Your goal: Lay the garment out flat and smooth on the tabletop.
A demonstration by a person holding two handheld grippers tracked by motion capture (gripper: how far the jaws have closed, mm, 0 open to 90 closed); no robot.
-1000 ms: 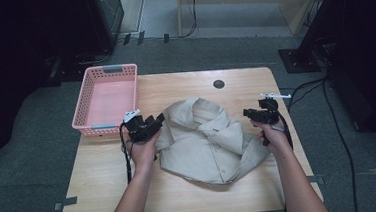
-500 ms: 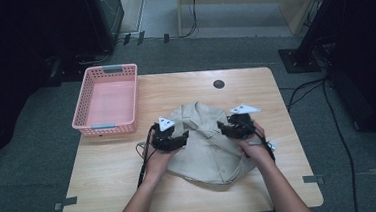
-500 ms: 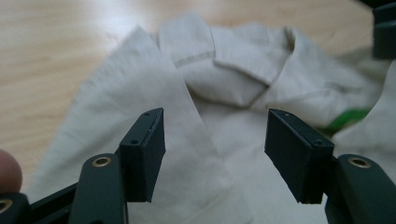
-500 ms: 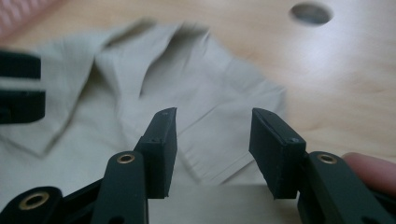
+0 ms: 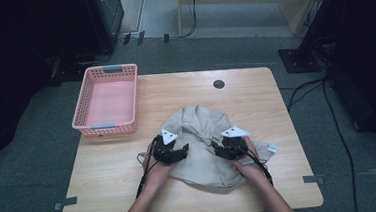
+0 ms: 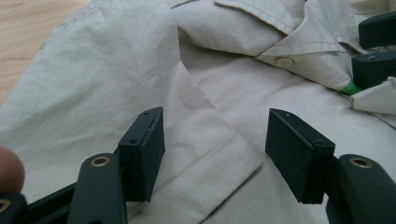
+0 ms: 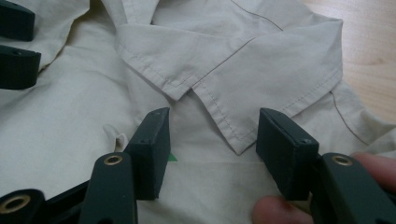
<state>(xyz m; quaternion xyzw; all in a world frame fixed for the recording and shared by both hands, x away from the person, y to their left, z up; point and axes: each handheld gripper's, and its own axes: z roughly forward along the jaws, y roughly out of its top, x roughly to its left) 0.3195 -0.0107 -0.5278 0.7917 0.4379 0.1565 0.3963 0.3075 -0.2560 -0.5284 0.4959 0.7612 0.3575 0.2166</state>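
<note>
High view overhead; both tool views close, sharing the shirt [image 5: 203,135].

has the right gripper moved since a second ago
Yes. The right gripper has come inward from the shirt's right edge toward its middle, nearer the table's front edge, and its jaws have just been opening.

shirt [image 5: 205,135]: we see plain beige cloth, a pale button, a small green tag
basket [image 5: 108,125]: we see pink, with grey handles
surface [image 5: 106,177]: we see light wood grain, one dark round spot
fingers [image 6: 144,149]: we see black
</note>
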